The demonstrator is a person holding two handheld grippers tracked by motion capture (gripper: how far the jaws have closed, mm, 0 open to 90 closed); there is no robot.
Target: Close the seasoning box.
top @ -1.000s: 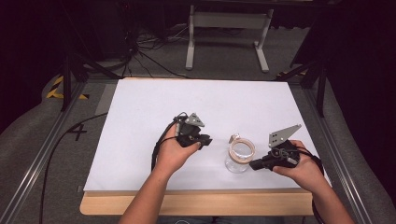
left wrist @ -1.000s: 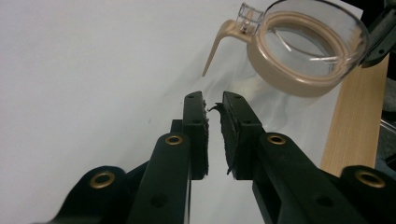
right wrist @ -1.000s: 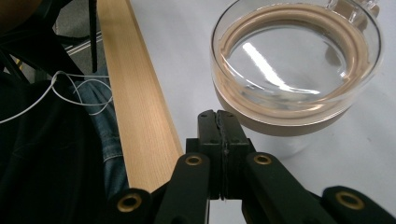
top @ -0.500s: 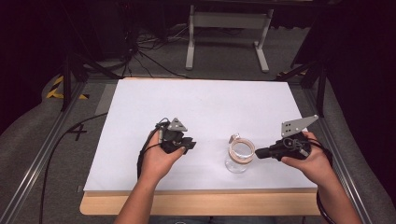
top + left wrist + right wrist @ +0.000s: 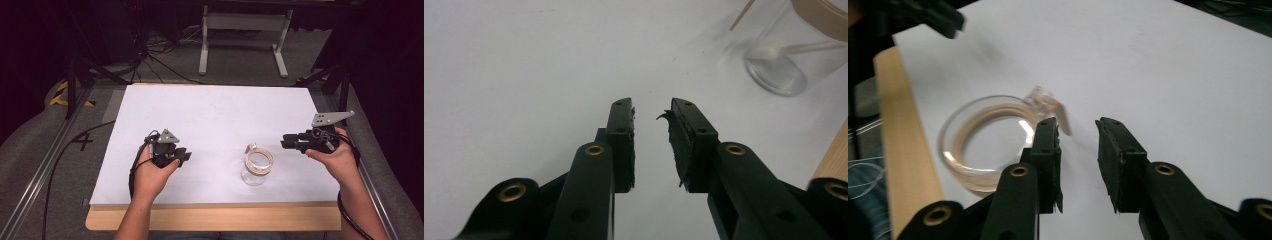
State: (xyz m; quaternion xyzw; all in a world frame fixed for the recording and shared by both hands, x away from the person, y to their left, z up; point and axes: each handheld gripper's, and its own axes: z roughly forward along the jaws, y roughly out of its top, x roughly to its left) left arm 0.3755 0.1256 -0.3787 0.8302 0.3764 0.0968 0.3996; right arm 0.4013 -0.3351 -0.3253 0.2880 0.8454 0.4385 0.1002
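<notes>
place: lab | signs — white table (image 5: 220,115), metal frame (image 5: 245,30), floor cables (image 5: 155,55) — dark surround

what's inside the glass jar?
Through the glass jar wall in the left gripper view: a cotton swab, white tip near the bottom, stick leaning up. Its upper end is cut off by the frame, so any other contents can't be told.

Floor mark: a black "4" (image 5: 83,141) stands on the grey floor left of the table.
Stripes: yellow-and-black hazard tape (image 5: 64,95) lies on the floor, farther back left.
Other text: none readable.
</notes>
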